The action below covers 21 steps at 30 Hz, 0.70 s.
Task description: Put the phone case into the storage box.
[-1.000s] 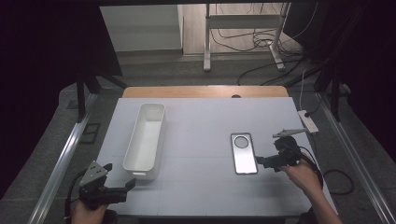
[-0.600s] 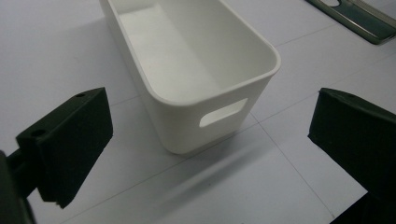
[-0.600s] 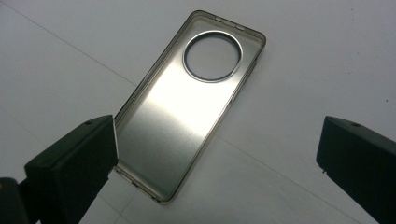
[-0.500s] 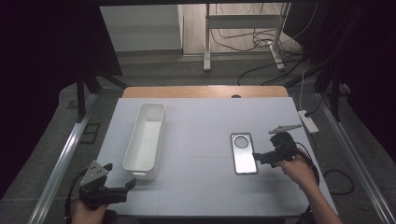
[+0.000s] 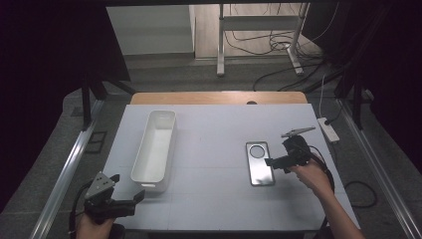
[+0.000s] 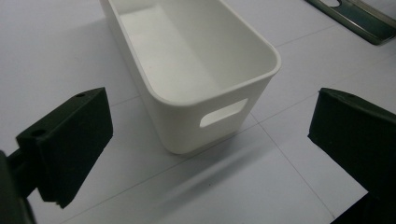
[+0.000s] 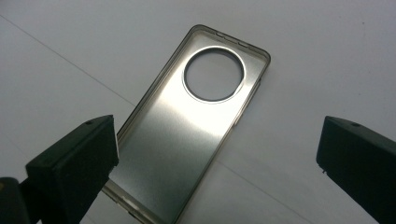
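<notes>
White table (image 5: 214,199) | right tool (image 7: 217,154) wide over phone case (image 7: 187,135), ring cutout visible | left tool (image 6: 210,154) wide facing bin (image 6: 187,70)

White bin (image 5: 155,149) on table (image 5: 214,199)

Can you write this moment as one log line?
right hand-held gripper: open, at phone case | left hand-held gripper: open, facing white bin
</notes>
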### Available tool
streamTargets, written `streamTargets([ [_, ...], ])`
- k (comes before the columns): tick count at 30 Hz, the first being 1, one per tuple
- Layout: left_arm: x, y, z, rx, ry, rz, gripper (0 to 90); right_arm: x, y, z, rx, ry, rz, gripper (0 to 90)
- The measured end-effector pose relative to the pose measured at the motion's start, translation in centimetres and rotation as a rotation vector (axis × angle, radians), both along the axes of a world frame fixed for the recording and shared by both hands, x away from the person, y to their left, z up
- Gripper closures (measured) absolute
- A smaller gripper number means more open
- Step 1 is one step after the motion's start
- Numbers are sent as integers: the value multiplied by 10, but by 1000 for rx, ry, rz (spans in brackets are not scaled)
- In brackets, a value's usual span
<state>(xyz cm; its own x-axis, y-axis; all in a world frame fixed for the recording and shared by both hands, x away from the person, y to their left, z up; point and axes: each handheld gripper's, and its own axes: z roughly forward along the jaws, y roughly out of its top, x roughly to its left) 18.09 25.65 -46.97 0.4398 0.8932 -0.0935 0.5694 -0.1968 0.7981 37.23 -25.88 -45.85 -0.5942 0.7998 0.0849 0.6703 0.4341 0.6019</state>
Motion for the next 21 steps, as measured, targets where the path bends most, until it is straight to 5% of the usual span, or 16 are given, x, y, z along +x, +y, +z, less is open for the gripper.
streamTargets([
  [21,0,0,0,0,1,1,7,11,5,-16,-43,81,-67,0],
])
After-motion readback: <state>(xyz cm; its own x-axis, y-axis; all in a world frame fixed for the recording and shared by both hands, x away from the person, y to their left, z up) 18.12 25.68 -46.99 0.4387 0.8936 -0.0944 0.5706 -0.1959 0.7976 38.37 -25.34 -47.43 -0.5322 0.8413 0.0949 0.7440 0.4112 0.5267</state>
